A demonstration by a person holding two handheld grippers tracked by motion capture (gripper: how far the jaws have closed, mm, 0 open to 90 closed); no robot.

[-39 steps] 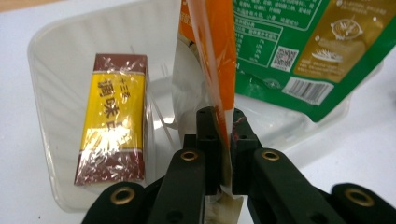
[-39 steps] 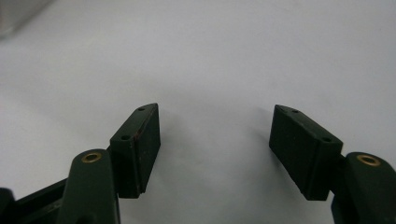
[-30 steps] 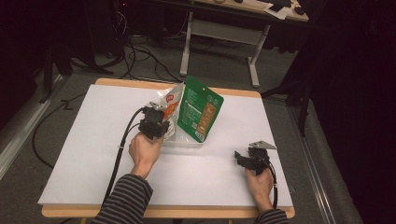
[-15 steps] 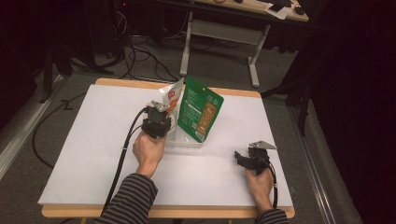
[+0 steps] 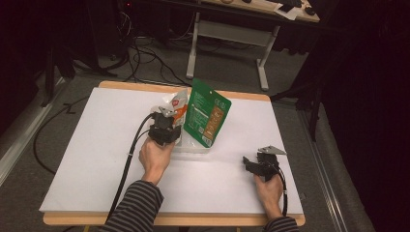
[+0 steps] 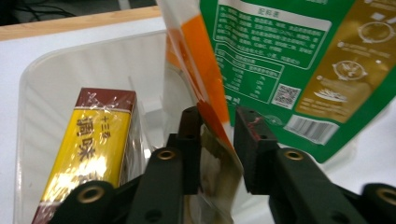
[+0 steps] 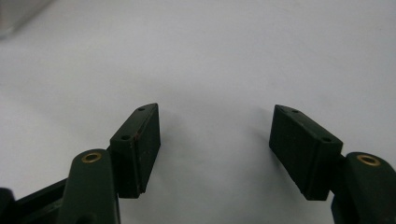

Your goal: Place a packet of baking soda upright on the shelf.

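Note:
My left gripper [image 5: 164, 126] reaches into a clear plastic tub [image 5: 196, 147] at the table's middle. In the left gripper view its jaws [image 6: 218, 116] are shut on the lower part of an orange and white pouch [image 6: 196, 60], which stands tilted in the tub. A green pouch [image 5: 208, 118] stands upright just right of it, leaning on it. A yellow box with dark red ends [image 6: 93, 149] lies in the tub [image 6: 70, 51] to the left of the jaws. My right gripper [image 5: 249, 165] rests on the table at the front right, open, with bare white surface between its jaws [image 7: 215, 121].
The white table top [image 5: 96, 159] stretches wide to the left of the tub and in front of it. A metal desk frame [image 5: 229, 34] and cables stand on the floor beyond the far edge. A cable [image 5: 126, 159] trails from my left gripper toward the front edge.

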